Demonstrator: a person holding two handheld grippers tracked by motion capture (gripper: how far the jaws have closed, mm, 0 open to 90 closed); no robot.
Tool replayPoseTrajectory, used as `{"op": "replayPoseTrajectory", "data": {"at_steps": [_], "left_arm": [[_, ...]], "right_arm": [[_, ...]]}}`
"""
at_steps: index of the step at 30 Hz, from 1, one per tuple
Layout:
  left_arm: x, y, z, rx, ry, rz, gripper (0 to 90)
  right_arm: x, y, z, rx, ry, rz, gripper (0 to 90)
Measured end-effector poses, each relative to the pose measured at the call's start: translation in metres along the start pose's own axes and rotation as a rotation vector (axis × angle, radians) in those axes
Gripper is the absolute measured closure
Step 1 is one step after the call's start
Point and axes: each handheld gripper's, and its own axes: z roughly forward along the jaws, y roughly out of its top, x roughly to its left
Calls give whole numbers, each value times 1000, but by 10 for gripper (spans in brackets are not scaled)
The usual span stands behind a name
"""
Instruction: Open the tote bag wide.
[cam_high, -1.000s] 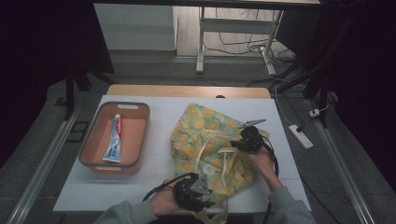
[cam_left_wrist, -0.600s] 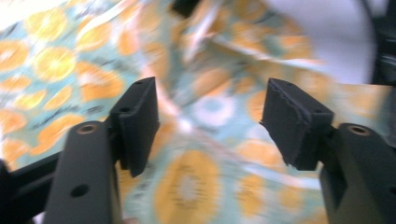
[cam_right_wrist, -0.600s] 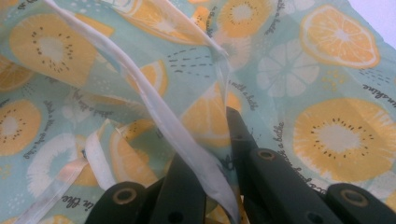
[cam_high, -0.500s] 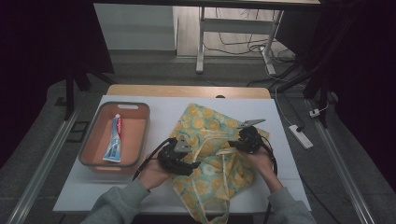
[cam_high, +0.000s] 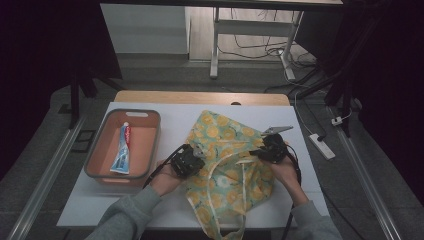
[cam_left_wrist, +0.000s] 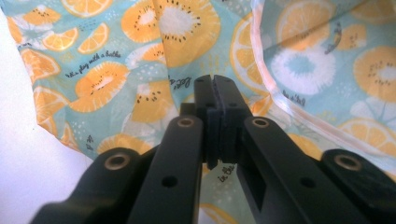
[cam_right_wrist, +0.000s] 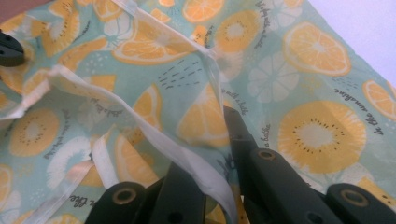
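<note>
At the bag (cam_high: 227, 165) rim, both hand-held grippers, left (cam_high: 192, 156) and right (cam_high: 265, 148), pinch fabric.

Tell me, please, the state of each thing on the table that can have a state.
Fruit-print bag: lying crumpled on the table, mouth partly open, pale strap loose.
Left claw: jaws have just been closing; now together at the bag's left edge, whether cloth is caught cannot be told.
Right claw: shut on the bag's rim, strap lying across it.
Toothpaste tube: lying flat in the tray, cap on.
Orange tray: upright, holding the tube.
</note>
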Motion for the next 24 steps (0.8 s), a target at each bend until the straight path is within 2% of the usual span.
{"op": "replayPoseTrajectory", "data": {"at_steps": [1, 2, 5, 6, 7, 8, 9, 10, 12, 14, 16, 17, 18, 19, 20, 21, 24], "left_arm": [[-2, 1, -1, -17, 1, -2, 748], [-8, 3, -5, -59, 1, 9, 646], [-14, 6, -5, -80, 19, 20, 389], [-16, 8, -3, -75, 26, 28, 289], [-18, 10, 2, -59, 28, 34, 230], [-18, 12, 7, -41, 23, 27, 206], [-18, 15, 19, -4, 39, 20, 196], [-18, 15, 25, 22, 54, 26, 183], [-19, 14, 29, 39, 65, 31, 190], [-19, 12, 33, 56, 82, 31, 330], [-17, 10, 33, 66, 87, 30, 519], [-16, 10, 33, 68, 93, 25, 519], [-15, 9, 32, 61, 87, 16, 683], [-14, 9, 29, 57, 77, 15, 728], [-13, 9, 25, 46, 76, 14, 728], [-11, 8, 19, 31, 69, 10, 790], [-4, 3, -3, -18, 19, -8, 819]], "right_arm": [[0, 0, 0, 0, 0, -1, 869], [1, 0, 0, 1, 1, -2, 869], [1, 0, 1, 6, 2, -4, 869], [1, 0, 2, 9, 3, -4, 869], [2, 0, 2, 12, 5, -4, 869], [2, 0, 3, 13, 5, -5, 869], [3, 1, 3, 13, 6, -5, 869], [3, 1, 3, 13, 7, -7, 869], [4, 1, 3, 15, 6, -7, 869], [3, 1, 2, 10, 6, -9, 869], [1, 0, 2, 11, 7, -6, 869], [1, 0, 2, 11, 7, -6, 869], [0, 0, 2, 13, 5, -3, 866], [0, -1, 2, 14, 5, -2, 865], [0, -1, 2, 14, 5, -2, 865], [-1, -1, 0, 13, 9, -3, 861], [-1, 0, -4, 3, 29, -7, 850]]}}
